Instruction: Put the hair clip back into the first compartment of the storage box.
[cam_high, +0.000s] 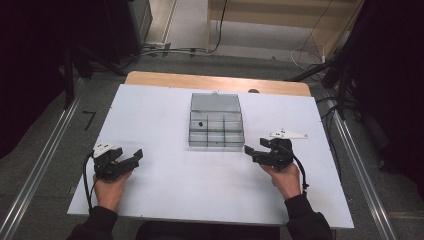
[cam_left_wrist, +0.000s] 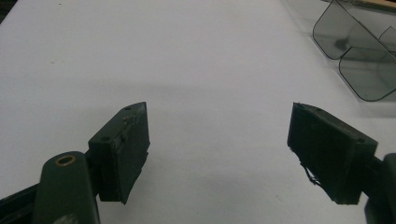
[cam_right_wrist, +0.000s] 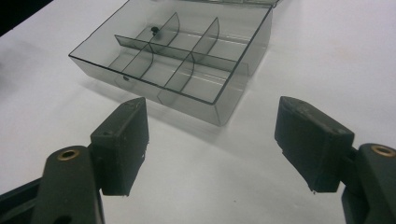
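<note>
One clear compartment box (cam_high: 216, 126) stands on one white counter (cam_high: 160, 185). It has six open compartments, in two rows of three, and one lid (cam_high: 215, 102) folded back. One small black item (cam_high: 199, 123) lies in a compartment. Two tools are held: the left tool (cam_high: 134, 158) and the right tool (cam_high: 250, 152).

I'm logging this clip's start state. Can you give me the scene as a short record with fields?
surface: white table
box: clear compartment box, lid open, mid-table
contents: small dark object in a far-left compartment
left gripper: open, on the table left of the box, holding nothing
right gripper: open, close to the box's near right corner, holding nothing
</note>
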